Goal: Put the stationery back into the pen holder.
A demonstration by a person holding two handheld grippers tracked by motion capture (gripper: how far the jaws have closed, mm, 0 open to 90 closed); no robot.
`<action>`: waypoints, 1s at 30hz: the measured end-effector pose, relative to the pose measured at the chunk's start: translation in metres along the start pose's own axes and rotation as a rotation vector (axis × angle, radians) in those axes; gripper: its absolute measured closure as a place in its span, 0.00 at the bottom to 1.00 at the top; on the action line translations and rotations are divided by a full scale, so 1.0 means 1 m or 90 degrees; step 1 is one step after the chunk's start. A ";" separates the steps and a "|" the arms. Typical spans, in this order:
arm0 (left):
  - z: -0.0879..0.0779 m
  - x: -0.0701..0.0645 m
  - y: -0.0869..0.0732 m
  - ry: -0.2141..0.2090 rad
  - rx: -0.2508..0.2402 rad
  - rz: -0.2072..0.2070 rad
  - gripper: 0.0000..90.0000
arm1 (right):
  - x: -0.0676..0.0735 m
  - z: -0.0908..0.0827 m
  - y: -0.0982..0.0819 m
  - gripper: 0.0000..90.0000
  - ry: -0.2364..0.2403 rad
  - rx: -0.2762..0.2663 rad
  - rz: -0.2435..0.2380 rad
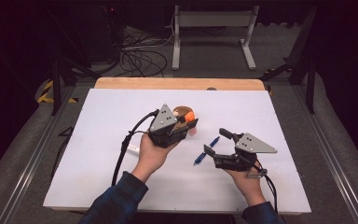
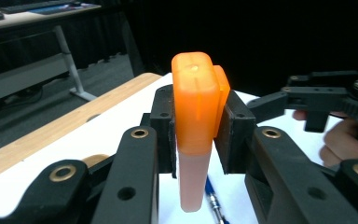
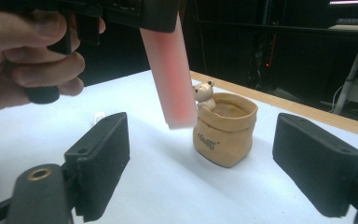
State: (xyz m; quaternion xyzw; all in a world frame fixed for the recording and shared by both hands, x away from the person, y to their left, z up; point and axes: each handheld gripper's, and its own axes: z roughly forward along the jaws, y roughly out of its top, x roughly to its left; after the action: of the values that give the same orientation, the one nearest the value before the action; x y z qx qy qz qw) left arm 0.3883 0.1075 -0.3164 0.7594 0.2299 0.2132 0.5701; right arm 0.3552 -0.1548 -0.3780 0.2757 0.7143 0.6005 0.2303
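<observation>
My left gripper (image 1: 189, 122) is shut on an orange-capped stick (image 2: 193, 102) with a pale pink body, held upright above the table. The pads (image 2: 165, 126) press on the orange cap from both sides. In the right gripper view the pink body (image 3: 170, 70) hangs down in front of a tan sack-shaped pot (image 3: 224, 133) with a small bear figure on its rim. The pot (image 1: 182, 111) stands just behind the left gripper. My right gripper (image 1: 216, 141) stands open low over the table, nothing between its pads (image 3: 105, 154). A blue pen (image 1: 206, 150) lies beside it.
The white board (image 1: 121, 177) covers a wooden table whose far edge (image 1: 177, 83) shows. A small white tag (image 1: 133, 148) lies by the left wrist. Beyond the table, a metal frame (image 1: 212, 21) and cables (image 1: 140, 58) sit on the floor.
</observation>
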 end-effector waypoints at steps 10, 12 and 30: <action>-0.001 0.021 0.016 0.037 -0.012 0.012 0.80 | -0.007 -0.007 0.000 0.12 -0.003 0.019 0.003; -0.001 0.025 0.018 0.040 -0.015 0.015 0.80 | -0.009 -0.007 -0.001 0.11 -0.002 0.028 0.006; 0.025 0.063 0.024 0.086 -0.001 0.017 0.80 | -0.021 -0.016 -0.002 0.08 -0.013 0.041 0.016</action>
State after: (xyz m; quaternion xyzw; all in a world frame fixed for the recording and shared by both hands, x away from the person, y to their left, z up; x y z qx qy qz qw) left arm 0.4560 0.1200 -0.2953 0.7460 0.2575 0.2717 0.5507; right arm 0.3604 -0.1807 -0.3769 0.2983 0.7272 0.5773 0.2213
